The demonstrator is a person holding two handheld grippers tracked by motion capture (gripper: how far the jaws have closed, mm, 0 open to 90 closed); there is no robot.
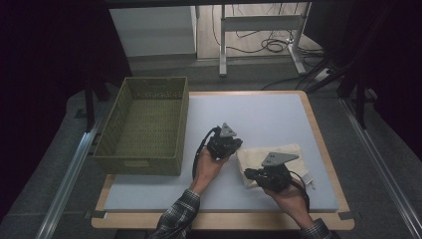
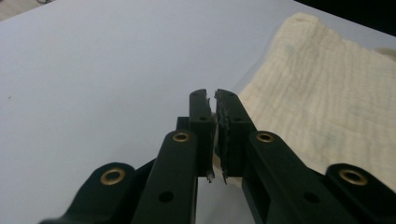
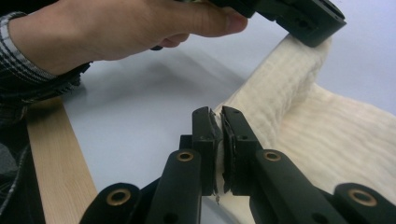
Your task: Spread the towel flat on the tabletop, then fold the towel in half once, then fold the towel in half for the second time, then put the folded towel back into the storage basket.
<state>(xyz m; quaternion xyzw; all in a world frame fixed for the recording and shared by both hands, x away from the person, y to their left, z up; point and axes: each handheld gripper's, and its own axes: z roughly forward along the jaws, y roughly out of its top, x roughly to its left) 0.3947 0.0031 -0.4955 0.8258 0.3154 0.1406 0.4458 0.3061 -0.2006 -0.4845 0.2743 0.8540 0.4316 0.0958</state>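
High view: fixed above the near edge, looking forward and down over the grey-topped table (image 1: 268,112).
Gripper views: each rides low, close along its jaws.
Shared: the cream ribbed cloth (image 1: 278,153) (image 2: 327,107) (image 3: 327,135).

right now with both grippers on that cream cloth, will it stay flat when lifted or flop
Probably flop: the cream cloth already bends into a raised fold between the left gripper and the right gripper. Its crinkled, thin weave suggests it is light. The free part will likely sag and drag on the white mat.
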